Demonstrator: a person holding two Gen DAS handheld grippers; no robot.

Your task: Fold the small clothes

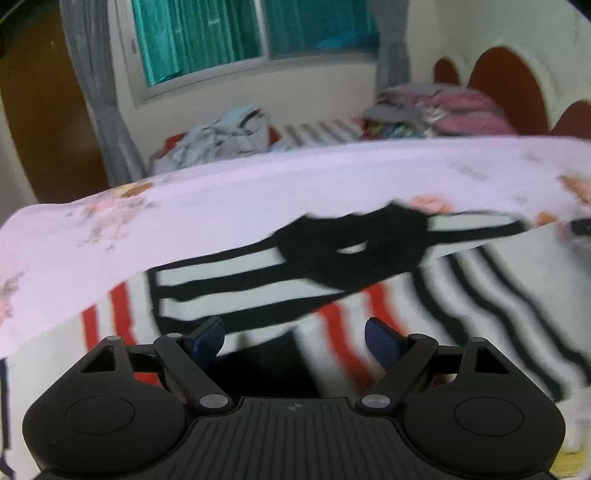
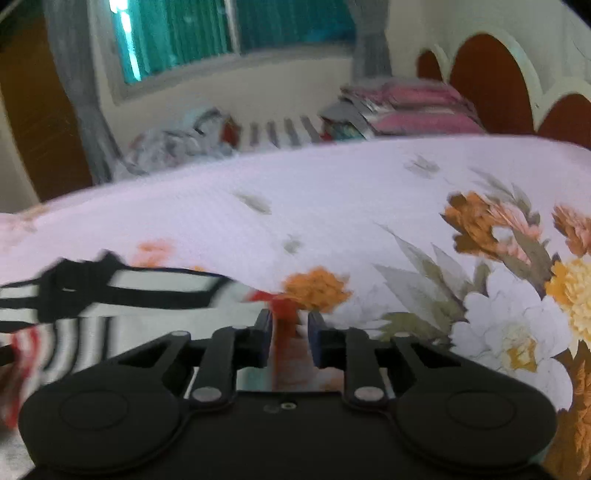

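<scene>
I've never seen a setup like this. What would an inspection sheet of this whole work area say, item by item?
Surface: bed under a pale floral sheet.
Job's things: striped garment, black, white and red, spread on the sheet; picture blurred.
Clutter: loose clothes heap and stacked pink and grey clothes at the far side.
Grippers: left gripper fingers wide apart, holding nothing; right gripper fingers nearly together, reddish cloth between them, grip unclear.
Cables: nothing seen.
Surroundings: window with teal curtain, grey drapes, arched headboard.
</scene>
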